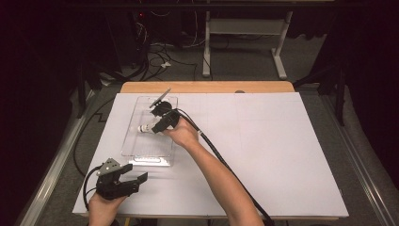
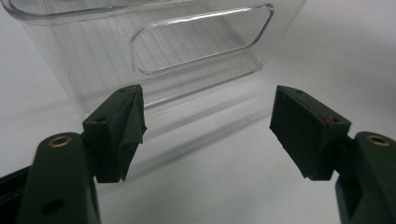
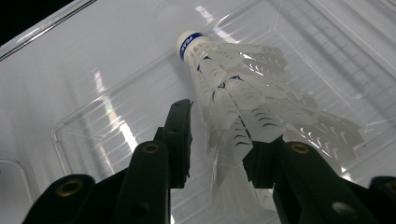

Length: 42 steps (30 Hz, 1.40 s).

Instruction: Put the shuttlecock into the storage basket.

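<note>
A white shuttlecock [image 1: 147, 127] [image 3: 243, 93] with a blue-banded cork lies inside a clear plastic bin [image 1: 141, 155] [image 3: 93, 93] on the left half of the table. My right gripper [image 1: 157, 127] [image 3: 219, 135] reaches into the bin. Its jaws stand on either side of the feather skirt, with a gap showing at the left jaw, so it is open. Near the table's front left corner, my left gripper [image 1: 136, 179] [image 2: 208, 126] rests open and empty, pointing at the bin's near end wall [image 2: 201, 46] with its cut-out handle.
A white sheet [image 1: 263, 141] covers the wooden table [image 1: 207, 87]. The right gripper's black cable [image 1: 226, 165] trails along the forearm to the front edge. Beyond the table stand a white desk frame [image 1: 277, 52] and loose floor cables [image 1: 160, 59].
</note>
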### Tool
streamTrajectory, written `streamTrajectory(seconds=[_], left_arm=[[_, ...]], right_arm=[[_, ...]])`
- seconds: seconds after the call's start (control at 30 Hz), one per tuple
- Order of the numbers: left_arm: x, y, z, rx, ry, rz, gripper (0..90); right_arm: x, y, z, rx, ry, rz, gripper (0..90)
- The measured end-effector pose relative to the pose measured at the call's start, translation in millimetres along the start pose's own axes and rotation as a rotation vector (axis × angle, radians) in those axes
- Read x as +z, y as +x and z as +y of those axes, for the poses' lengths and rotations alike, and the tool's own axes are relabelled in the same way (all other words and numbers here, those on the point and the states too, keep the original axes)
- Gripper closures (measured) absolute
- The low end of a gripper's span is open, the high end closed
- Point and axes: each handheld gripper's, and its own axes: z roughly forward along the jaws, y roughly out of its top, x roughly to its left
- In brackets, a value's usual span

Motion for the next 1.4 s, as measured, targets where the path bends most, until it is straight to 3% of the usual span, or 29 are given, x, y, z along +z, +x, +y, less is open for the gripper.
streamTrajectory(seconds=[1.4], left_arm=[[0.0, -0.1, -0.1, -0.004, -0.003, -0.004, 27.5]], right_arm=[[-13.4, -8.7, -13.0, 0.018, 0.010, 0.006, 65.7]])
